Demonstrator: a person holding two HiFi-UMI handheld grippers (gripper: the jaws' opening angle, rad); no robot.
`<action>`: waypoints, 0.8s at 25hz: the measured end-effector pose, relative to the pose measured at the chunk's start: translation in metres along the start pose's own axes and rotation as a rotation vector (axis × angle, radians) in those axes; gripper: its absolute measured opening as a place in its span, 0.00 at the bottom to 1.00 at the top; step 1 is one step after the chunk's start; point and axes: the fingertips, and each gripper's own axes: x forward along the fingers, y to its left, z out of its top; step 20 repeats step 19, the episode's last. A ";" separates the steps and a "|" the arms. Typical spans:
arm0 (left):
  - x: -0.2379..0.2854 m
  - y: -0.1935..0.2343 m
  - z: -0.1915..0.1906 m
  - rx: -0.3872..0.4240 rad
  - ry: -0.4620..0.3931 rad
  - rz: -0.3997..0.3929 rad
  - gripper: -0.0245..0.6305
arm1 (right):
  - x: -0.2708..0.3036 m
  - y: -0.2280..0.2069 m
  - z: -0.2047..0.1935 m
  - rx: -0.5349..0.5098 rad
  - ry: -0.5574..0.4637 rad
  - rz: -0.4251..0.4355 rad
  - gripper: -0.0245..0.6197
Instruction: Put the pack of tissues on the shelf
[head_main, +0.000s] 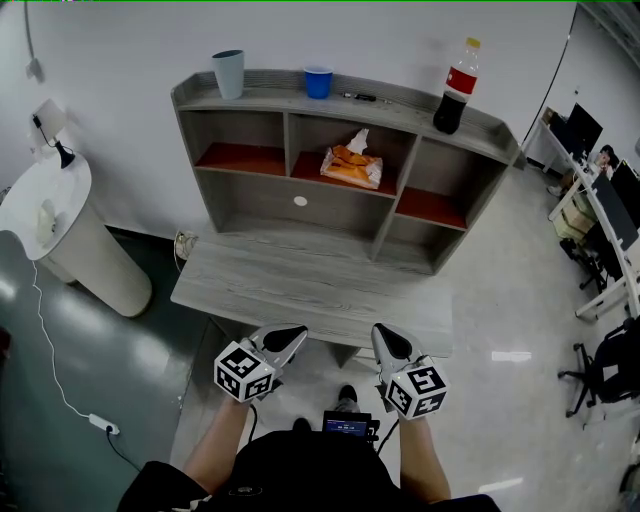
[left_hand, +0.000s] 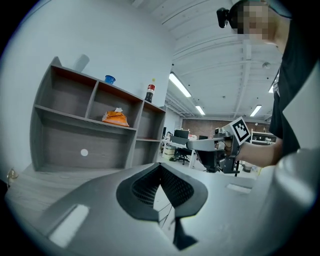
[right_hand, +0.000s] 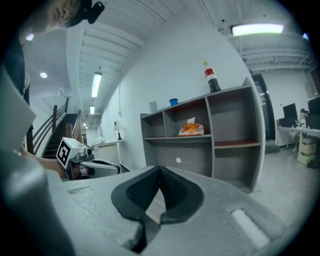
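Already the pack of tissues (head_main: 351, 164) lies in the middle compartment of the shelf (head_main: 340, 100), on that compartment's red floor, towards its right divider; the compartments to either side hold nothing. The shelf stands along the far edge of the tabletop (head_main: 300, 285), and the whole grey surface from the shelf's foot to the near edge is bare.

Both tongs hang just off the near edge, side by side and apart from each other. The left gripper (head_main: 297, 333) has its jaws pressed together at the tips with nothing between them. The right gripper (head_main: 381, 335) is closed the same way and also holds nothing.

Along the shelf's top board stand a grey cup (head_main: 228, 73) near the left corner, a blue cup (head_main: 318, 81) beside it towards the middle, a dark pen (head_main: 357, 96) lying flat, and a cola bottle (head_main: 455, 90) upright near the right corner. A white round stand (head_main: 60, 220) sits on the floor well off the tabletop's left edge.
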 end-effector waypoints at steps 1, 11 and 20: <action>-0.001 0.002 0.000 -0.007 -0.001 0.007 0.04 | 0.000 0.001 0.000 -0.001 -0.001 0.000 0.04; 0.000 0.001 0.001 0.012 -0.004 0.033 0.04 | -0.006 -0.002 -0.001 0.003 -0.008 -0.008 0.04; 0.006 -0.011 0.003 -0.003 -0.019 -0.006 0.04 | -0.012 -0.008 -0.003 0.010 -0.012 -0.014 0.04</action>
